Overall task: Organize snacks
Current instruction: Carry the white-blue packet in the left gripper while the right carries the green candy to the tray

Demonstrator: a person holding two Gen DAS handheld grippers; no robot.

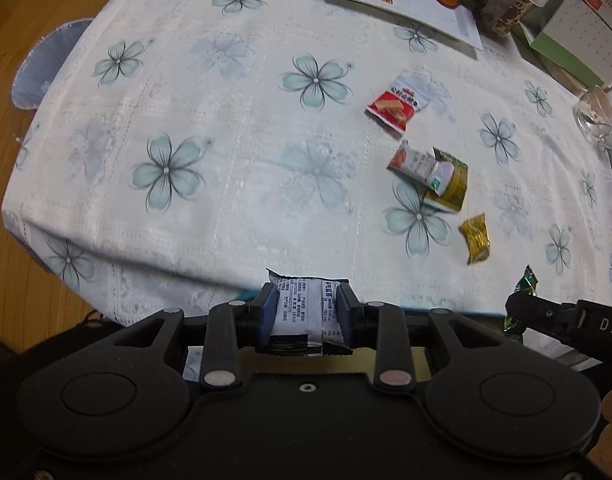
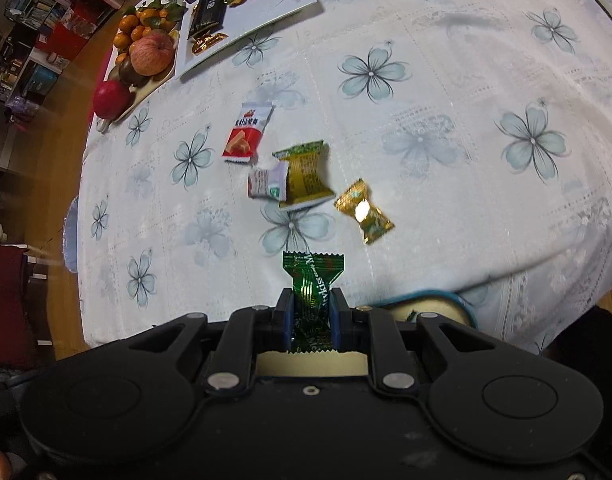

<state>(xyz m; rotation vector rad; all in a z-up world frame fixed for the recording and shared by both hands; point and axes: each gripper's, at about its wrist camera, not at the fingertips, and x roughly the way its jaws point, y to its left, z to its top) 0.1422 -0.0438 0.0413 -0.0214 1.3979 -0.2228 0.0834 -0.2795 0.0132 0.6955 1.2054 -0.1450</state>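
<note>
My left gripper (image 1: 305, 312) is shut on a white and black snack packet (image 1: 306, 310) near the table's front edge. My right gripper (image 2: 312, 314) is shut on a green candy (image 2: 313, 288); it also shows at the right edge of the left wrist view (image 1: 524, 304). On the flowered tablecloth lie a red and white wafer packet (image 1: 398, 105) (image 2: 246, 134), a white packet (image 1: 416, 162) (image 2: 266, 182) leaning on a green-gold packet (image 1: 450, 180) (image 2: 306, 176), and a gold candy (image 1: 476, 238) (image 2: 364, 212).
A white tray (image 1: 434, 14) (image 2: 266, 12) with oranges and dark packets stands at the back. A fruit plate (image 2: 146, 88) holds an apple and oranges. A calendar (image 1: 586, 20) and a glass (image 1: 598, 116) stand at the right. A blue-rimmed container (image 2: 434, 300) sits below the table's edge.
</note>
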